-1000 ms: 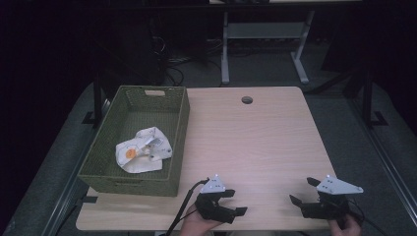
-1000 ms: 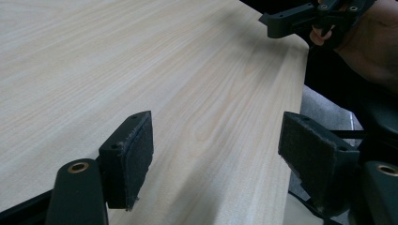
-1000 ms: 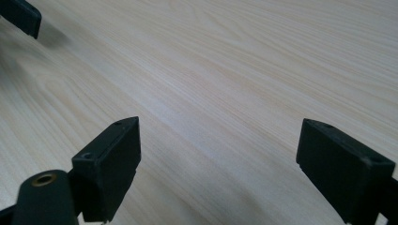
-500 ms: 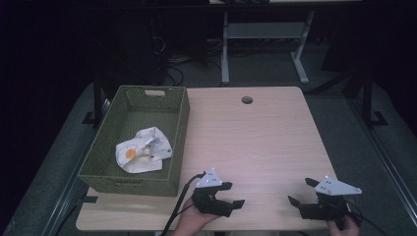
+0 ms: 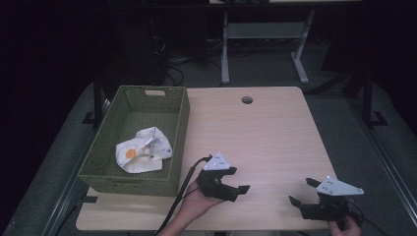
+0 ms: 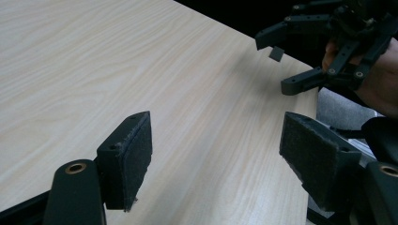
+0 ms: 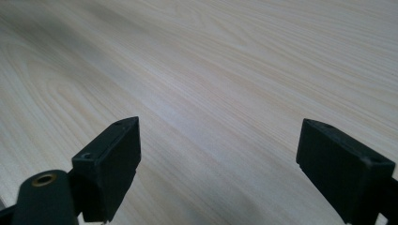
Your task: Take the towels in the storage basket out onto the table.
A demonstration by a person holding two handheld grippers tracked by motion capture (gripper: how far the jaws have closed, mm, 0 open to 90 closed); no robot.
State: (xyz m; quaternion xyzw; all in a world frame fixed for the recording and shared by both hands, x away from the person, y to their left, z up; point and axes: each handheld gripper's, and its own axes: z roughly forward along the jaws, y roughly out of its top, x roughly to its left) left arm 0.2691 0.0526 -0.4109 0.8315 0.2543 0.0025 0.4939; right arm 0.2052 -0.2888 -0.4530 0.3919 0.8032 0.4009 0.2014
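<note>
Looks like a lab or office workroom: pale wood-laminate desk (image 5: 265, 132) with a cable grommet hole (image 5: 247, 100), metal-legged desks (image 5: 260, 44) behind, loose cables on grey carpet (image 5: 172, 69), dark surroundings.

No text, label, brand, number or sign can be read in any view. The crumpled white bag (image 5: 143, 155) in the basket (image 5: 109, 180), at about ten o'clock from the left claw (image 5: 231, 189), carries an orange round mark and some dark print, but both are too small and creased to make out.
</note>
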